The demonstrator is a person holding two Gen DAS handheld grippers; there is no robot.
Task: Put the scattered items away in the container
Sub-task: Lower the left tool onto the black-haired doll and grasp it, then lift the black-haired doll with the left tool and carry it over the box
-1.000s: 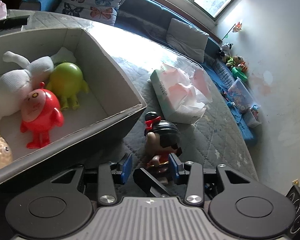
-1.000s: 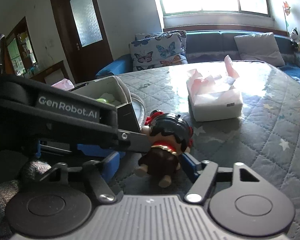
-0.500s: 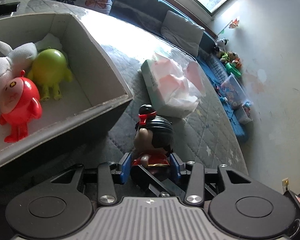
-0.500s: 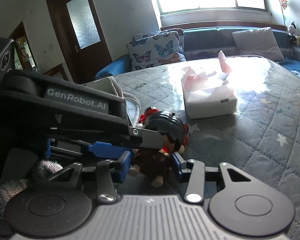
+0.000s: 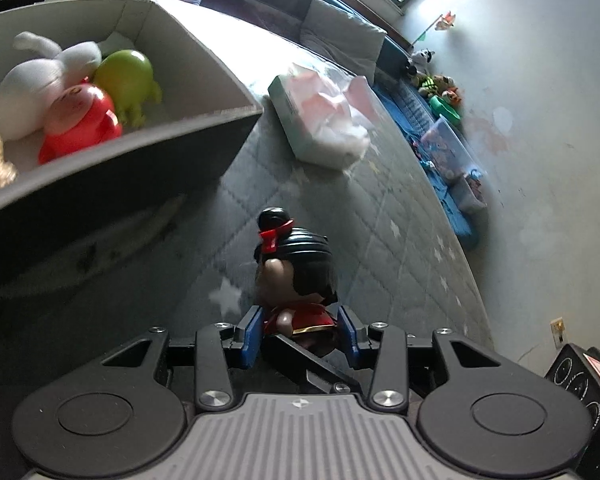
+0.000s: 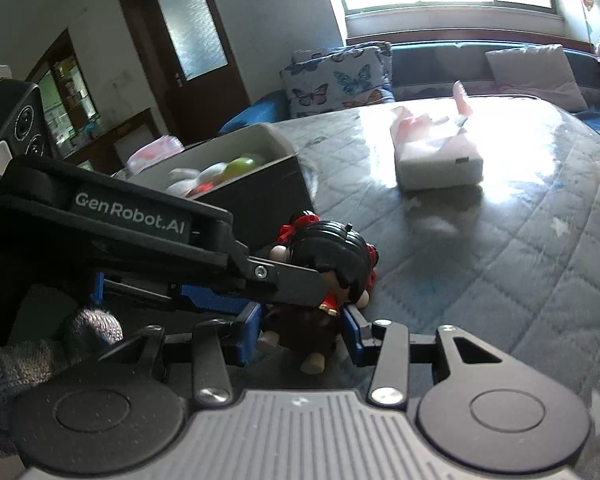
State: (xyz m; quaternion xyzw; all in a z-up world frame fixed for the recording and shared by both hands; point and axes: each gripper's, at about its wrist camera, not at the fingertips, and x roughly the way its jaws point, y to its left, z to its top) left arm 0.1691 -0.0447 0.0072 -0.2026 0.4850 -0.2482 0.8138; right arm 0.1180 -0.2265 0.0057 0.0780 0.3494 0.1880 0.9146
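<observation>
A small doll (image 5: 296, 256) (image 6: 332, 252) with black hair and a red dress sits between both grippers, just in front of the grey box's (image 5: 120, 184) (image 6: 260, 188) near corner. My left gripper (image 5: 300, 332) is closing, and its blue pads lie against the sides of the doll's dress. Seen from the right wrist, one black left finger (image 6: 284, 280) crosses the doll's chest. My right gripper (image 6: 304, 336) is shut on the doll's lower body, and the feet hang free. A red figure (image 5: 80, 120), a green figure (image 5: 126, 80) and a white plush (image 5: 40, 80) lie in the box.
A tissue pack (image 5: 316, 120) (image 6: 436, 160) lies on the quilted bed beyond the doll. A butterfly pillow (image 6: 336, 80) and a grey pillow (image 6: 536, 68) sit at the back. The bed's edge drops on the right to plastic boxes (image 5: 444, 144). A gloved hand (image 6: 92, 328) is at lower left.
The right jaws have closed onto the doll. Both grippers and the doll have shifted together. The inside of the box now shows in the right wrist view.
</observation>
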